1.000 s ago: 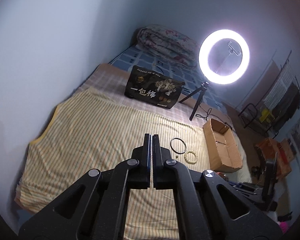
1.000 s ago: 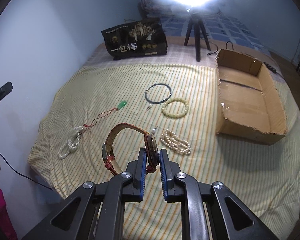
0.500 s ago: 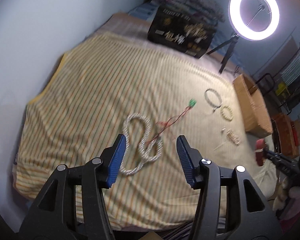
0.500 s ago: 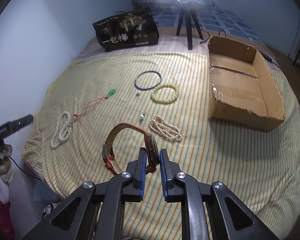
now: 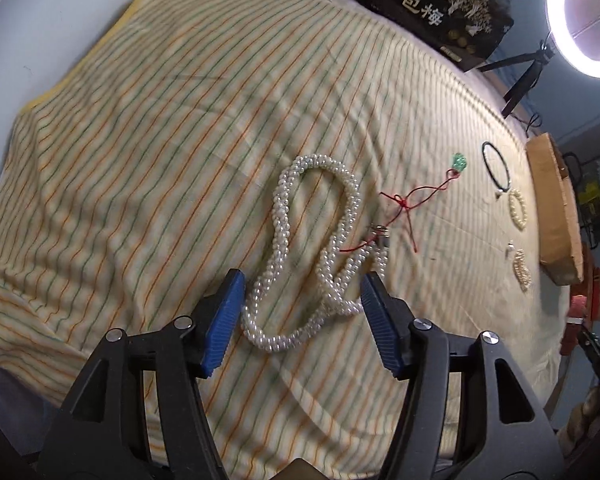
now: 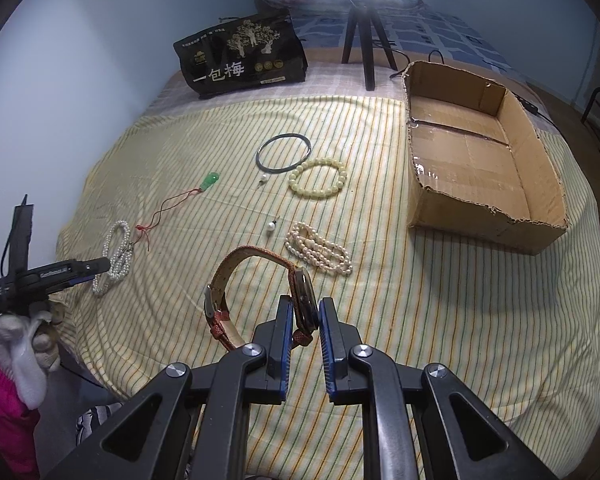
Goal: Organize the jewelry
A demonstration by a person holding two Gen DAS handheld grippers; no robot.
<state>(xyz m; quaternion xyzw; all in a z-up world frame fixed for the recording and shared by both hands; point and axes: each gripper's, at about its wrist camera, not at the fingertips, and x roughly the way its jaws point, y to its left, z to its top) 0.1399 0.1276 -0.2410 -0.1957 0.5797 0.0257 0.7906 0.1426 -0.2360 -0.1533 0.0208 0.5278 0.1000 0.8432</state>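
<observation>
Holding the watch [image 6: 300,300] clamped by its case between the fingers of our right gripper [image 6: 305,322], with the brown strap looping up to the left, we keep it lifted over the near edge of the bed [image 6: 480,340], much as it was a second ago. What has changed is on the other side: our left gripper [image 5: 302,322], whose fingers were shut and pointed across the room a second ago, has swung down with its fingers spread wide, and they now straddle the near loop of the white pearl rope necklace [image 5: 300,248] on the striped sheet [image 5: 160,152], one blue pad just beside each side of it. We judge that this sets up a pinch on the necklace, the next piece to gather, while the watch waits to go into the cardboard box [image 6: 480,152] at the right. A red cord [image 5: 410,204] lies across the necklace near its clasp and runs to a green pendant [image 5: 459,161], so it may drag along. Farther out lie a small pearl bracelet [image 6: 318,254], a loose pearl drop [image 6: 270,229], a pale bead bracelet [image 6: 318,178] and a dark bangle [image 6: 284,154]. At the far edge a black bag [image 6: 240,58] reads "一包梅", beside the ring-light tripod [image 6: 366,36]. The left handle, seen from the right wrist, bears small white lettering that we cannot read.
</observation>
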